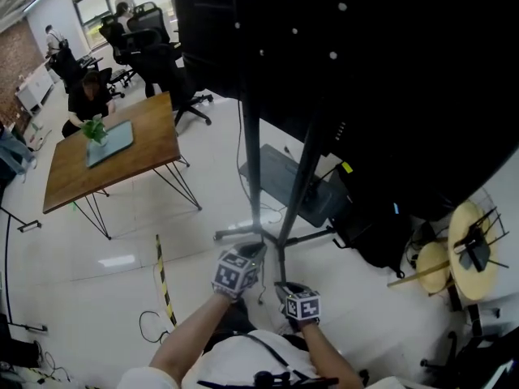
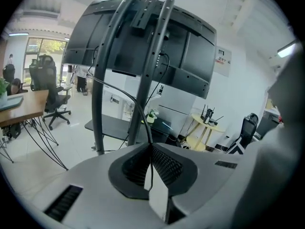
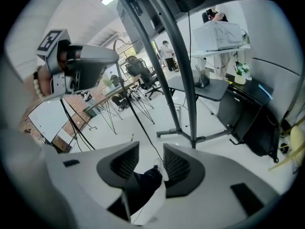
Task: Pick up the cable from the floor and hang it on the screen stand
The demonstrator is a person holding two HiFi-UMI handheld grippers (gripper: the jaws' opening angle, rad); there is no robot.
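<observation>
The likeliest trouble is that the thin black cable slides out of the left gripper. Its jaws are pressed together on the cable, but the strand is slim and smooth, and a tug from its far length could draw it through the pads.

A second risk sits with the right gripper. Its jaws stand apart and the cable runs loose through the gap, with neither pad seen to press it, so this gripper steers nothing. If the slack swings, it may snag on the splayed feet of the screen stand or drop back to the floor. A hard pull could also strain the far end (no view shows where it finishes).

The held part of the cable is off the floor. In the left gripper view it leaves the closed jaws and arcs up and leftward toward the dark uprights of the screen stand, which rise just ahead beneath the big black screen. In the right gripper view the strand comes down from the left gripper, which sits higher at the upper left. It then passes between the right gripper's parted jaws, with the stand's poles near behind. In the head view the left gripper and right gripper are close together, just before the stand's base.
</observation>
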